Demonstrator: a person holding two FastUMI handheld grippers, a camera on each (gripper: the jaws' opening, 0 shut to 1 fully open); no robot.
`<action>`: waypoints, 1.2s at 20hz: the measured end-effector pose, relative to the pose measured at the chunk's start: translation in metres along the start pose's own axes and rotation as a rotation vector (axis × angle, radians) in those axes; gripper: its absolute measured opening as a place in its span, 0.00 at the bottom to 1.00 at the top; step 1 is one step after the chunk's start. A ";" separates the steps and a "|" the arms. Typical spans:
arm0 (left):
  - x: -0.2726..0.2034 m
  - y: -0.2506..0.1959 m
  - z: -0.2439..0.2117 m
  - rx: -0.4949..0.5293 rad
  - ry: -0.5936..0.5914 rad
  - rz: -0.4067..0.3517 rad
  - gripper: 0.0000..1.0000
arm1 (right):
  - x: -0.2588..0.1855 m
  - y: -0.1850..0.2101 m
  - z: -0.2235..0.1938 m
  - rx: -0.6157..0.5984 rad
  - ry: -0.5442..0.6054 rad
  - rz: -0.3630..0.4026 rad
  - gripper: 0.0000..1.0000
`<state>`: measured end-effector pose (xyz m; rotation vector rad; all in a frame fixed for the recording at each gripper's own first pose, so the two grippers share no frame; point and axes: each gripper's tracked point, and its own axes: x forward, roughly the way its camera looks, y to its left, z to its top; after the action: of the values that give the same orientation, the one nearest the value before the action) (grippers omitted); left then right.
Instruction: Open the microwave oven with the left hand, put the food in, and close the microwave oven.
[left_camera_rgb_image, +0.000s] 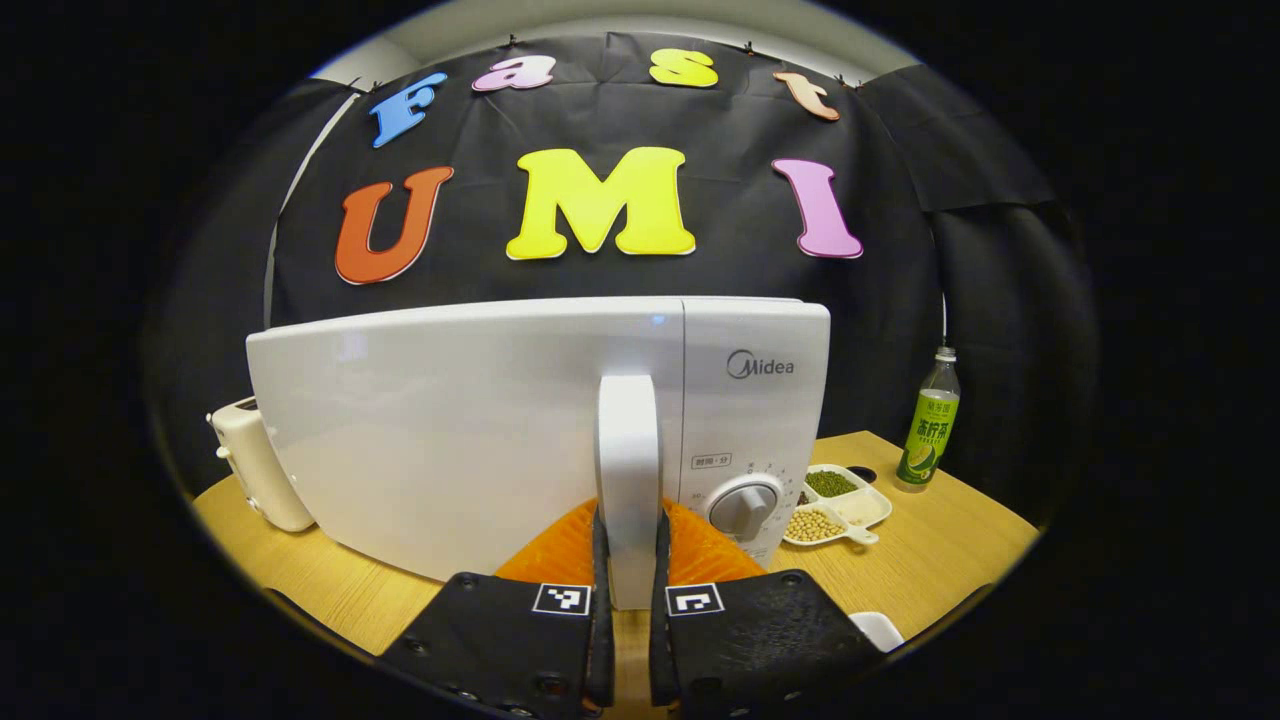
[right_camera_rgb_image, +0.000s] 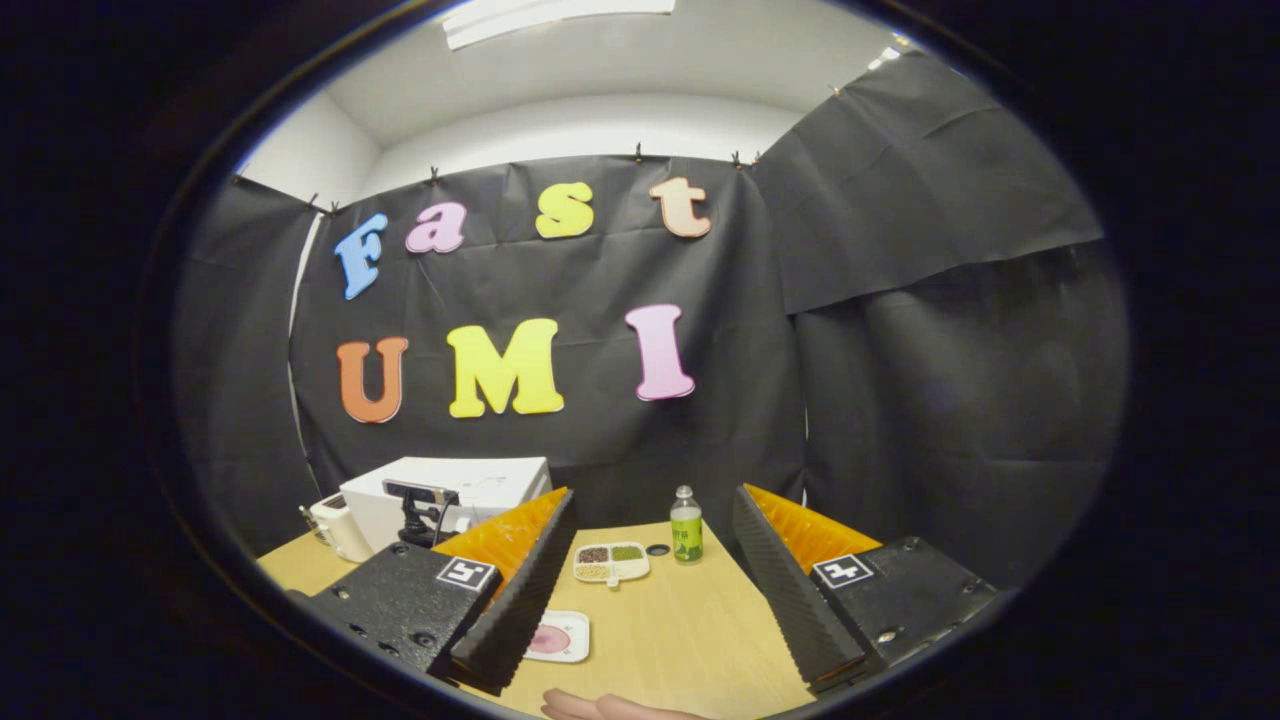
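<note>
The left gripper (left_camera_rgb_image: 628, 600) is clamped on the white upright door handle (left_camera_rgb_image: 628, 470) of the white glossy microwave oven (left_camera_rgb_image: 500, 420); the door looks barely opened. The right gripper (right_camera_rgb_image: 640, 590) hangs with jaws apart above the wooden table (right_camera_rgb_image: 680, 630), near the pink food on its white square plate (right_camera_rgb_image: 556, 637), still to go in
</note>
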<state>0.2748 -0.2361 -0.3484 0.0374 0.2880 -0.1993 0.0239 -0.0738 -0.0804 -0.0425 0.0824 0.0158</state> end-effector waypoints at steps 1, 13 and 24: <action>-0.002 -0.001 -0.001 -0.003 0.004 -0.001 0.13 | 0.000 -0.001 -0.001 -0.001 0.001 -0.002 0.90; -0.002 -0.002 0.000 -0.008 0.001 -0.020 0.13 | 0.010 0.000 -0.017 -0.015 0.040 -0.007 1.00; 0.006 0.000 -0.013 -0.035 0.060 0.006 0.25 | 0.009 0.003 -0.028 -0.016 0.060 0.002 1.00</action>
<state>0.2765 -0.2366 -0.3621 0.0091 0.3511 -0.1875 0.0309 -0.0722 -0.1089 -0.0588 0.1425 0.0176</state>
